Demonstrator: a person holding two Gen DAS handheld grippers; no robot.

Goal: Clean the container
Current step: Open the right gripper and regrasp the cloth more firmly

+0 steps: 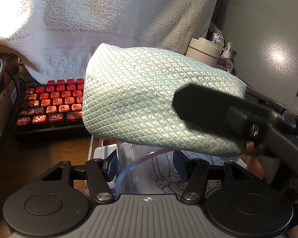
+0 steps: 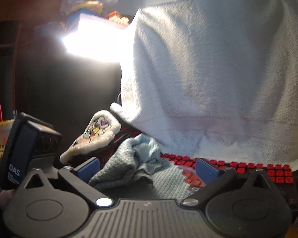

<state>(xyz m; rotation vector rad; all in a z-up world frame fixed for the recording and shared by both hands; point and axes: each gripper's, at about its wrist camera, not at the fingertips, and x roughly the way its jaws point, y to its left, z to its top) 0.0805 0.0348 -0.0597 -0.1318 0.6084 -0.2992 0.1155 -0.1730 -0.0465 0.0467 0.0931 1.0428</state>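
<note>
Container (image 1: 149, 170), clear with printed scale, clamped between left claw (image 1: 147, 168) pads, above wooden table (image 1: 39, 154). Pale green waffle cloth (image 1: 149, 103) draped over container's mouth. Right claw (image 2: 147, 168) released, jaws spread wide, cloth lying between pads. Red-keyed keyboard (image 1: 53, 105) behind; white towel (image 1: 109, 15) hanging over it.

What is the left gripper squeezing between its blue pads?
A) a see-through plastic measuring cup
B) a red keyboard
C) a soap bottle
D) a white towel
A: in the left wrist view the left gripper has its blue pads pressed on the clear measuring cup with printed marks, while the green cloth hangs above it.
</note>
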